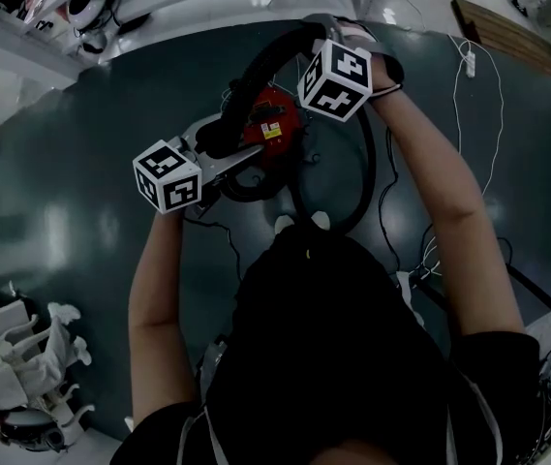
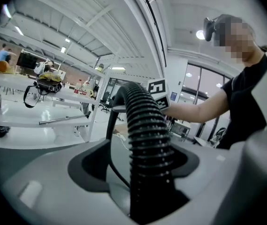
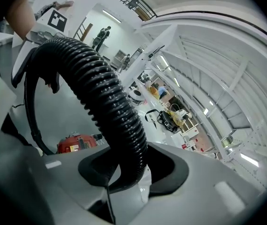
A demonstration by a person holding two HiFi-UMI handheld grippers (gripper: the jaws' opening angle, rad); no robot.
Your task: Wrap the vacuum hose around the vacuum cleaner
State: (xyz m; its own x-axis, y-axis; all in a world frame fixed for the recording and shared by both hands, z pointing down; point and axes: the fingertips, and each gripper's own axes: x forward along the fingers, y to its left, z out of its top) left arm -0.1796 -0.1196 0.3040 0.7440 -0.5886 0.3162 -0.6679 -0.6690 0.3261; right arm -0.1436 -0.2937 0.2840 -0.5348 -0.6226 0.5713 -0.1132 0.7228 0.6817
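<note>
Now the hose (image 1: 251,71) arches over the vacuum (image 1: 273,124): the right gripper (image 3: 133,168) clamps it, while the left gripper (image 2: 138,172), nearer the vacuum, stands open loosely around it.

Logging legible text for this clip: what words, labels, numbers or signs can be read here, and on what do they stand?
No text can be read.
Yellow label on the red vacuum cleaner: print too small to read.
Marker cubes: black-and-white square patterns only, no letters or numbers.
</note>
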